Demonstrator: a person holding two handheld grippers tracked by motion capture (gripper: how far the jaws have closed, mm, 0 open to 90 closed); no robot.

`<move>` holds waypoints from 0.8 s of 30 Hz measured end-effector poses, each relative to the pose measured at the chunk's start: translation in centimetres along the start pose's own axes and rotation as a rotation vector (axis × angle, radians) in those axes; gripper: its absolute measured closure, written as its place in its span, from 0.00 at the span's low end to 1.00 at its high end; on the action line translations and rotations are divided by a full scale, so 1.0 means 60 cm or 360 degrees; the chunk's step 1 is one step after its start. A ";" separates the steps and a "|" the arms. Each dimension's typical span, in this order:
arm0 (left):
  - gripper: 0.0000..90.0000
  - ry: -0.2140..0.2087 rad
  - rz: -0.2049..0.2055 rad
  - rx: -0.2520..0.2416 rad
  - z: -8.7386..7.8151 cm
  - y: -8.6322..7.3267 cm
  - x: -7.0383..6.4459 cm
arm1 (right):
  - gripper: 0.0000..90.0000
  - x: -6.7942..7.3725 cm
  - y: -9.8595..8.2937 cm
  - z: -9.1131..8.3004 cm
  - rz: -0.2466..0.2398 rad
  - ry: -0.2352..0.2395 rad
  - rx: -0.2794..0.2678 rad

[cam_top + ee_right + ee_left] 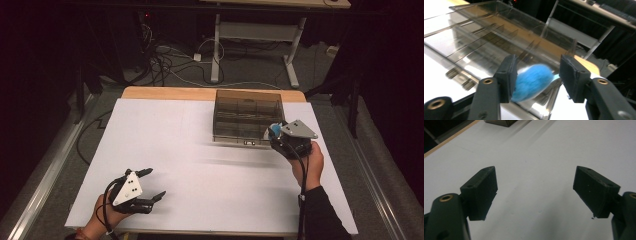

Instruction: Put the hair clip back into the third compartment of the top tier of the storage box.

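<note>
A fluffy blue pompom [532, 81] sits between the jaws of my right gripper [537, 61]. It rests against the left jaw, and a small gap shows at the right jaw. The pompom looks blurred while the jaws are sharp. This gripper [274, 136] hovers at the front right corner of a smoky clear compartment box [235, 134], with the pompom [275, 131] at its tip. The box's dividers [486, 37] lie just beyond the jaws. My left gripper [156, 182] rests open near the table's front left, and nothing lies between its jaws [535, 173].
A white sheet [200, 160] covers the table, with a wooden edge [165, 93] at the back. The box has a latch [250, 143] on its front wall. Cables and another table's legs [216, 55] stand on the floor behind.
</note>
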State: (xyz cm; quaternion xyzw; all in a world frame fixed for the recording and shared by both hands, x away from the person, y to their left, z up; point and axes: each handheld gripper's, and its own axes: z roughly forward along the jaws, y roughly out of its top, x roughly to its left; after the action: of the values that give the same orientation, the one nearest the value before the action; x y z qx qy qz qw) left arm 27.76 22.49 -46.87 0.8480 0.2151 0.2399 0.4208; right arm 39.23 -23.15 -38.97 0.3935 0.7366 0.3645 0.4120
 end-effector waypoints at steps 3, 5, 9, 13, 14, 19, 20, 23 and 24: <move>0.21 -0.0005 0.0005 0.0005 0.001 0.000 -0.001 | 0.63 -0.007 0.002 0.008 -0.0028 -0.0024 0.0031; 0.21 -0.0011 0.0006 0.0010 0.002 -0.001 -0.001 | 0.64 -0.012 0.001 0.012 -0.0034 -0.0012 0.0063; 0.21 -0.0017 0.0012 0.0015 0.003 -0.001 -0.002 | 0.66 -0.015 -0.002 0.002 -0.0071 0.0030 0.0105; 0.21 -0.0016 0.0015 0.0013 0.003 0.000 -0.003 | 0.64 -0.017 -0.008 -0.006 -0.0058 0.0088 0.0135; 0.21 -0.0017 0.0014 0.0012 0.003 0.000 -0.003 | 0.64 -0.018 -0.011 -0.006 -0.0068 0.0102 0.0149; 0.21 -0.0024 0.0009 0.0017 0.006 0.000 -0.002 | 0.65 -0.025 -0.017 -0.004 -0.0033 0.0141 0.0145; 0.21 -0.0026 0.0013 0.0017 0.007 0.001 -0.003 | 0.65 -0.025 -0.017 -0.002 -0.0034 0.0146 0.0146; 0.21 -0.0029 0.0020 0.0018 0.007 0.002 -0.005 | 0.64 -0.019 -0.017 0.007 -0.0034 0.0164 0.0175; 0.21 -0.0027 0.0018 0.0018 0.008 0.002 -0.005 | 0.64 -0.016 -0.017 0.011 -0.0051 0.0172 0.0178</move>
State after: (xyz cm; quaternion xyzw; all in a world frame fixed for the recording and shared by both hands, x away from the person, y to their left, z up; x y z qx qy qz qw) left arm 27.81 22.00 -47.08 0.8536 0.2079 0.2338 0.4165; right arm 39.86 -24.31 -39.79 0.3839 0.7831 0.3369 0.3548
